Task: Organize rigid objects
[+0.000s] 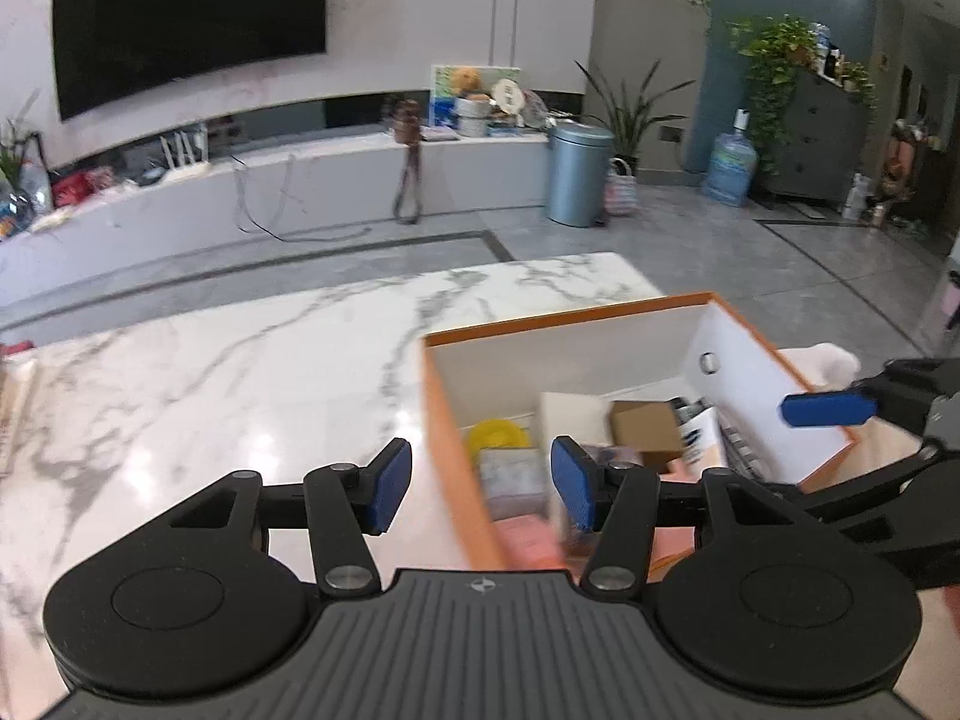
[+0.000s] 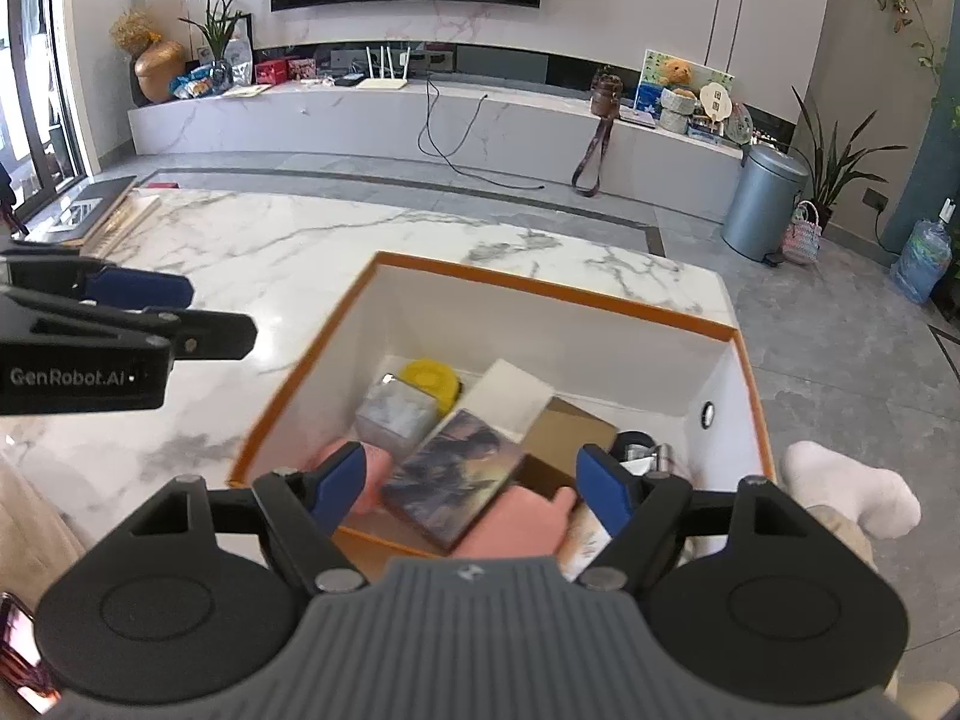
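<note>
1. Nearest the right wrist camera, the right gripper is hanging over the near edge of the orange box, its blue pads standing wide apart and pressing on nothing.
2. Lying below and between those pads is a picture-printed box, tilted and resting on a pink item (what the pink item is cannot be told); neither pad is touching it.
3. Inside the orange box, which is sitting at the right end of the marble table, several rigid things are lying together: a yellow round object toward the far wall, a grey marbled cube just in front of it, a white block beside them, and a brown cardboard box to the right.
4. A small metal piece is showing by the box's right wall, too blurred to name.
5. Over in the left wrist view, the left gripper is hovering above the orange box's left wall, one pad over the table and the other over the box interior.
6. Its jaws are standing partly spread with nothing gripped between them.
7. A white-socked foot is showing on the floor beyond the box's right side.
</note>
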### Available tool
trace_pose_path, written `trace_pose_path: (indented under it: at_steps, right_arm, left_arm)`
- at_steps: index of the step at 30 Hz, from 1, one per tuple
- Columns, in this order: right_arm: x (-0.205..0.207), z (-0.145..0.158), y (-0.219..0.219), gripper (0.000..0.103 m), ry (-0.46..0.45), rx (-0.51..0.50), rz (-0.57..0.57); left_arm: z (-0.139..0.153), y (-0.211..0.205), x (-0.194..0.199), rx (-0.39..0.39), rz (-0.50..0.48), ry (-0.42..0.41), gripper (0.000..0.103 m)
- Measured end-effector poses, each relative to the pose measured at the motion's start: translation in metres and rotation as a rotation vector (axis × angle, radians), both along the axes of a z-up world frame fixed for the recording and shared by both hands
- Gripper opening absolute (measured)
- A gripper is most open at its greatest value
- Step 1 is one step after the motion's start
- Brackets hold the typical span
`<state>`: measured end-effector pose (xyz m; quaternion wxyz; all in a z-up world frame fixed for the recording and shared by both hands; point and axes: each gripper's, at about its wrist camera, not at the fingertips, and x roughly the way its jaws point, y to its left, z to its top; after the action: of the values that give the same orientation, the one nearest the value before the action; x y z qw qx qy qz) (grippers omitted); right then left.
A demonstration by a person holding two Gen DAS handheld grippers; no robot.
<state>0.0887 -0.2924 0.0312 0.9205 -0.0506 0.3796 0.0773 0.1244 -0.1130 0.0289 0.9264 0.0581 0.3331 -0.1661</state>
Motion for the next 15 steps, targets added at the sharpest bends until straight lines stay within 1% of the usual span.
trace_pose_path:
  at_steps: [2, 5, 8, 11, 12, 14, 15]
  right_arm:
    - [-0.006, -0.001, 0.008, 0.081, -0.013, -0.006, -0.005]
    - [-0.013, -0.003, 0.018, 0.082, -0.021, 0.005, -0.010]
    - [-0.022, -0.006, 0.027, 0.085, -0.027, 0.035, -0.025]
    - [-0.030, -0.009, 0.036, 0.088, -0.043, 0.033, -0.031]
    - [-0.032, -0.011, 0.039, 0.088, -0.048, 0.028, -0.032]
    - [-0.038, -0.013, 0.044, 0.091, -0.059, 0.022, -0.039]
    - [-0.041, -0.014, 0.045, 0.092, -0.062, 0.026, -0.040]
  left_arm:
    - [-0.002, 0.008, -0.006, 0.014, 0.020, -0.013, 0.062]
    - [-0.004, 0.019, -0.017, 0.007, 0.056, -0.035, 0.063]
    - [-0.007, 0.030, -0.025, -0.017, 0.082, -0.035, 0.065]
    - [-0.012, 0.039, -0.033, -0.025, 0.116, -0.055, 0.072]
    - [-0.014, 0.041, -0.036, -0.022, 0.128, -0.059, 0.077]
    - [-0.018, 0.044, -0.040, -0.021, 0.140, -0.063, 0.079]
    - [-0.018, 0.046, -0.044, -0.027, 0.151, -0.080, 0.079]
